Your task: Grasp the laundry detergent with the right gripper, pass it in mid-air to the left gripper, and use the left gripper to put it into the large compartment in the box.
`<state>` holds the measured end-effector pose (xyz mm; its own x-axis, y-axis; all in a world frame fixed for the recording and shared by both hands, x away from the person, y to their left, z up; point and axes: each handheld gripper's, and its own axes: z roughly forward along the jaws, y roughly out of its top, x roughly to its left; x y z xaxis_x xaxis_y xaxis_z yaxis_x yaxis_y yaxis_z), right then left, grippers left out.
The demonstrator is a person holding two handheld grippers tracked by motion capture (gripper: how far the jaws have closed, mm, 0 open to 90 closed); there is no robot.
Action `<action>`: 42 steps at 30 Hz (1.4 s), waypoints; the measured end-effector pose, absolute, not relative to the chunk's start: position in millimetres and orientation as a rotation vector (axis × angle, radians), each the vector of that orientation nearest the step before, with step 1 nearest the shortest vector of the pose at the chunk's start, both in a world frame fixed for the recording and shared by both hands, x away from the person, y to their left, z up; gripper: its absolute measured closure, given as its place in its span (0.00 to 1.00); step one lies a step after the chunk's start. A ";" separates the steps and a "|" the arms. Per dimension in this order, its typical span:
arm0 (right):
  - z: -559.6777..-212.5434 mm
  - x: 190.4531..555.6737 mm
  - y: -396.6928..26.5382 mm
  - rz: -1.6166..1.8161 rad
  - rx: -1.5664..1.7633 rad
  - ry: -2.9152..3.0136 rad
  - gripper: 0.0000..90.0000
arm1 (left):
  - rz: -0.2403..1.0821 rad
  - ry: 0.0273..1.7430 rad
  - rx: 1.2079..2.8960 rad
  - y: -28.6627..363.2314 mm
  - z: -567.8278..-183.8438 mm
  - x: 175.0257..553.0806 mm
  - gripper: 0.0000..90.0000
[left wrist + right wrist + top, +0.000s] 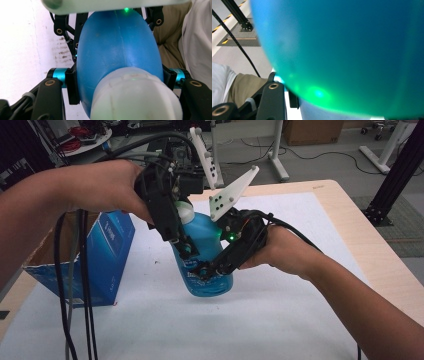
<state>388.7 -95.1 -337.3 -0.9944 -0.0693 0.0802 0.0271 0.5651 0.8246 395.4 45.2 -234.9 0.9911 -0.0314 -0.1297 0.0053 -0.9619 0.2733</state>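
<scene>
High view puts the bottle [207, 247] at the middle of the table [350, 220], over the white mat [280, 310], its blue body upright with a slight lean and its white cap [184, 212] on top. Whether its base rests on the mat or hangs just above it you cannot tell from this angle. Your left gripper [186, 249] comes down from above, and its jaws are clamped on the bottle's upper body just under the cap; the left gripper view shows the pads [72, 86] pressed flat against both sides of the blue shoulder, with the cap large and close to that camera. Your right gripper [206, 269] reaches in from the right and squeezes the bottle lower down, near the label; in the right gripper view the blue body [342, 55] sits hard against the lens, with one black jaw rising beside it at lower left. Both grips are tight, so the bottle is held at two heights at once. Left of the bottle, well apart from it, a blue box [112, 250] stands open on the mat, and black cables [82, 285] hang down in front of it from your left hand [100, 185]. Your right hand [282, 250] holds its gripper just right of the bottle.
</scene>
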 end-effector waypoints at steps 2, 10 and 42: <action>-336.7 387.9 -94.9 -1.431 0.033 -2.679 0.45 | -0.193 -0.001 2.869 44.6 -233.7 395.9 0.42; -335.3 392.9 -108.5 -1.364 -0.131 -2.710 0.14 | -0.190 0.108 2.914 54.2 -229.7 400.7 0.42; -314.7 387.7 -254.3 -0.829 -0.533 -3.045 0.01 | 0.010 0.854 2.739 130.9 -158.7 416.1 0.42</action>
